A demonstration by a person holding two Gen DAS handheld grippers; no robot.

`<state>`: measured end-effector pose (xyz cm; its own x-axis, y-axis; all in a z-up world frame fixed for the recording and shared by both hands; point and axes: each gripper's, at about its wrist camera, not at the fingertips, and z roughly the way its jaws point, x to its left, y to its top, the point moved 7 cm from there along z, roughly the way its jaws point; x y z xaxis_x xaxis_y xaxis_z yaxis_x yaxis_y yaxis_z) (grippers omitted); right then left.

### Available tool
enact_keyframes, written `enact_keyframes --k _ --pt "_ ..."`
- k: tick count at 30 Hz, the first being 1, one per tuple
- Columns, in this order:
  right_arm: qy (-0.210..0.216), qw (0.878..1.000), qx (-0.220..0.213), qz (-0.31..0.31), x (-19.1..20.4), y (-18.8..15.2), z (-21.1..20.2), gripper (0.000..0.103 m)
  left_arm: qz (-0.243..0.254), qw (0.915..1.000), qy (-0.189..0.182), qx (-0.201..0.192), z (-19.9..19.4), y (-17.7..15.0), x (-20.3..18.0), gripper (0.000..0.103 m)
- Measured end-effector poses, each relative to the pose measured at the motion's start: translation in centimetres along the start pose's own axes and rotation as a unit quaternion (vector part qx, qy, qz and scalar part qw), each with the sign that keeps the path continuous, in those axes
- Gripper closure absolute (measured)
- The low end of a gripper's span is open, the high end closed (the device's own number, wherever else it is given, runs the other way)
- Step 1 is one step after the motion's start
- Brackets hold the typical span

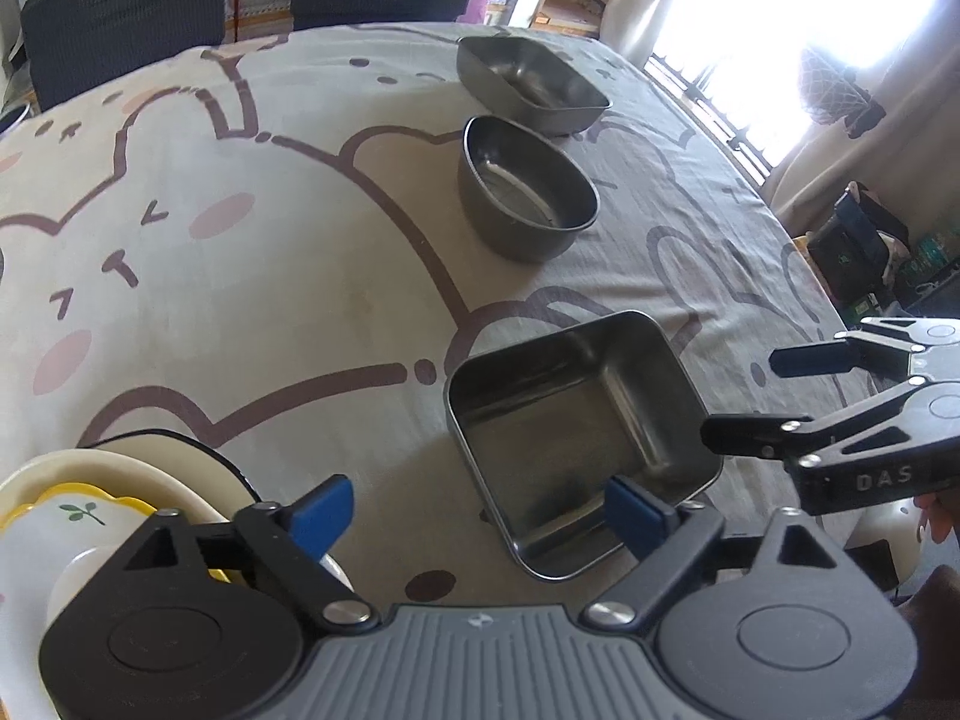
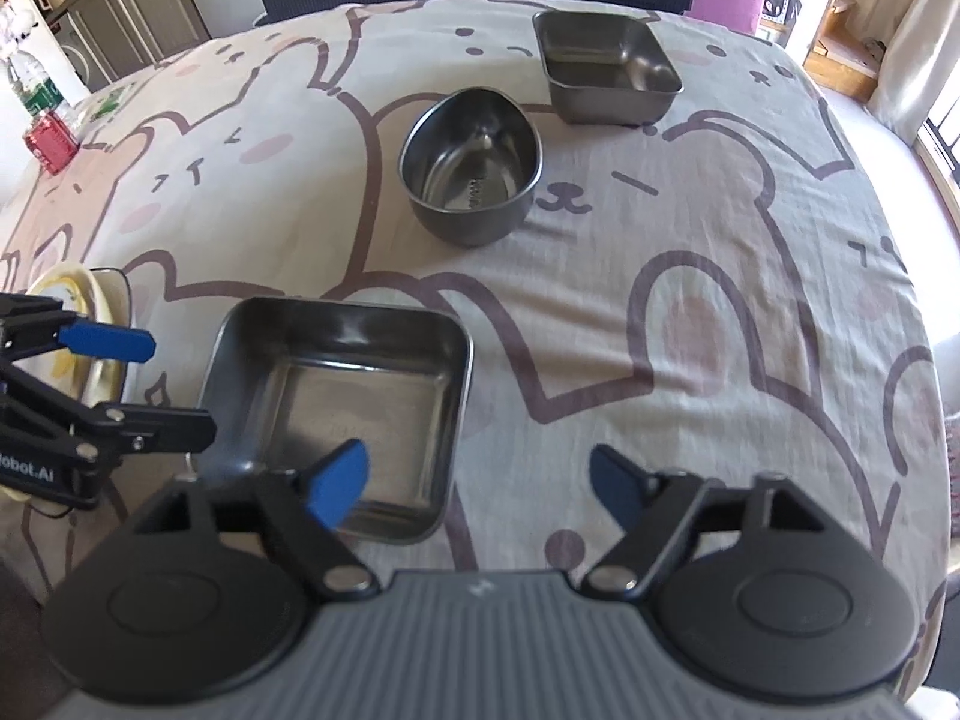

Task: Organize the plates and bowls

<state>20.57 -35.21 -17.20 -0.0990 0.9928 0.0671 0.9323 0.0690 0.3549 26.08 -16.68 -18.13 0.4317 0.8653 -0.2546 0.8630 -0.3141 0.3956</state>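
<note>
A square steel tray [image 1: 576, 438] [image 2: 336, 396] sits nearest on the bear-print tablecloth. My left gripper [image 1: 480, 516] [image 2: 180, 387] is open, with the tray's near left wall between its blue pads, neither pressing on it. My right gripper [image 2: 477, 489] [image 1: 756, 399] is open as well, straddling the tray's right wall without gripping. Farther back stand an oval steel bowl [image 1: 528, 192] [image 2: 471, 174] and a second square steel tray [image 1: 531, 84] [image 2: 606, 66]. A stack of cream and yellow plates [image 1: 90, 492] [image 2: 78, 300] lies left of the near tray, partly hidden by the left gripper.
The tablecloth [image 2: 690, 240] covers the whole table. A red can [image 2: 51, 141] and a plastic bottle [image 2: 30, 84] stand at the far left corner. Dark chairs [image 1: 126, 18] line the far edge. A bright window [image 1: 780, 30] and clutter lie past the right edge.
</note>
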Motion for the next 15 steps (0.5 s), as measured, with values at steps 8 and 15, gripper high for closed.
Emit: enact_keyframes --k 8,15 --pt "0.011 0.999 -0.032 0.003 0.1 -0.5 -2.5 0.001 0.012 0.9996 -0.001 -0.026 -2.3 0.0 0.0 0.000" --pt "0.014 0.995 -0.101 0.014 -0.4 0.4 -6.8 0.000 0.029 0.9952 0.007 -0.093 -6.3 1.7 -0.2 0.000"
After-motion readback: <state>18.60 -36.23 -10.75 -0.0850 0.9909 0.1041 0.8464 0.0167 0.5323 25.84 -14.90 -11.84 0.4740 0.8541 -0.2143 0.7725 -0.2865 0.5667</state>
